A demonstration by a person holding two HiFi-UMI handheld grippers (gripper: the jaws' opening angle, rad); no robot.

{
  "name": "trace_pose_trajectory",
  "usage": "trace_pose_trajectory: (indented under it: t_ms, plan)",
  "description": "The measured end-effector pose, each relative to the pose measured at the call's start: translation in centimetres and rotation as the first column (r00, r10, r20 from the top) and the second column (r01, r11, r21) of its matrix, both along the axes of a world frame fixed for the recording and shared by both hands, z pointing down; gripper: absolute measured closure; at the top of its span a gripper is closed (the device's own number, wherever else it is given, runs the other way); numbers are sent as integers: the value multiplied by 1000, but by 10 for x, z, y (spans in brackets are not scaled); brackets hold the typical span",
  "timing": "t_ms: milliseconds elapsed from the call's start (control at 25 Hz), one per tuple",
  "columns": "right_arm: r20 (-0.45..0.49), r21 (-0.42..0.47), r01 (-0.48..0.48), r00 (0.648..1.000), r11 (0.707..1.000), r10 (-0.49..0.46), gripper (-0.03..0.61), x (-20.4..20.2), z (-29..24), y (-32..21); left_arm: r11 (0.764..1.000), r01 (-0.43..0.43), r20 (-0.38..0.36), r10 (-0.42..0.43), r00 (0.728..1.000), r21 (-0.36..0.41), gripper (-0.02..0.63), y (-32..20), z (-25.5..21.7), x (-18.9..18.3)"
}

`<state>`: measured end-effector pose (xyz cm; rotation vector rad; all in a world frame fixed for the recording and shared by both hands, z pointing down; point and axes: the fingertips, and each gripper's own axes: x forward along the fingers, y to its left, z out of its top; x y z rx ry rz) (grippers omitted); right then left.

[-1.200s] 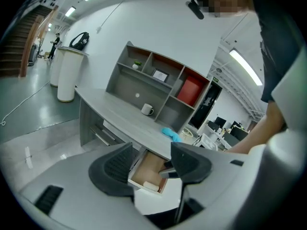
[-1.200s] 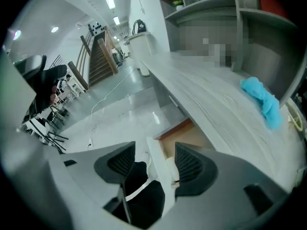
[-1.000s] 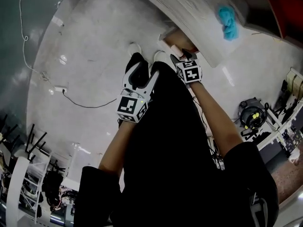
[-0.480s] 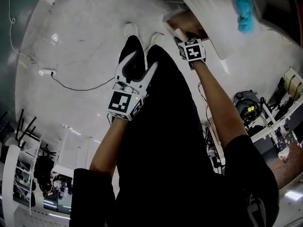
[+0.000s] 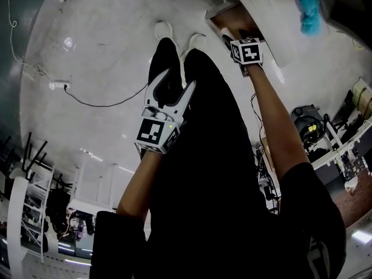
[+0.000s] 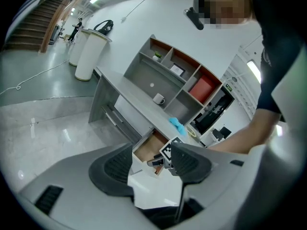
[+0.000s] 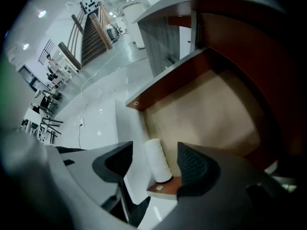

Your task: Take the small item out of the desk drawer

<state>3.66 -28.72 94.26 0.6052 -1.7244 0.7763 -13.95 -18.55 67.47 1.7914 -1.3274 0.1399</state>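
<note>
While the left gripper (image 5: 176, 81) is hanging idle over the person's dark trousers (image 5: 203, 156) at the left of the head view, its jaws are standing spread with nothing between them. Toward the right, the right gripper (image 7: 154, 164) is reaching into the open drawer (image 7: 211, 109) of the grey desk (image 6: 129, 92). Its jaws are opening, and they are straddling the small item, a white roll (image 7: 157, 158) that is lying on the drawer floor along the near wall. The pads are flanking the roll on both sides without pressing on it. Farther right, a blue cloth (image 5: 308, 10) is lying on the desk top, well apart from the work. As a judgement of progress, the opening of the drawer and the approach are looking complete. The roll is not yet being gripped, so closing on it and lifting it clear of the drawer are remaining to be done.
</note>
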Motion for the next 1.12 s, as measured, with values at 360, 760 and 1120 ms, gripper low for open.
trace_pose_trajectory:
  t_ms: [360,760,1120]
  plan:
    - [-122,24,169,979,985,-165,387,-2,26,5,1000,3,-15,-3,1000,-13,385,-2,9,-3]
    - [-209,-27,260,943,965,-260,496,-6,40,11,1000,10,-33,-11,999,-27,387,-5,16,-2]
    - [-188,-138,269,938,953,-292,476,-6,44,10,999,17,-50,-19,999,-31,387,-12,21,-8]
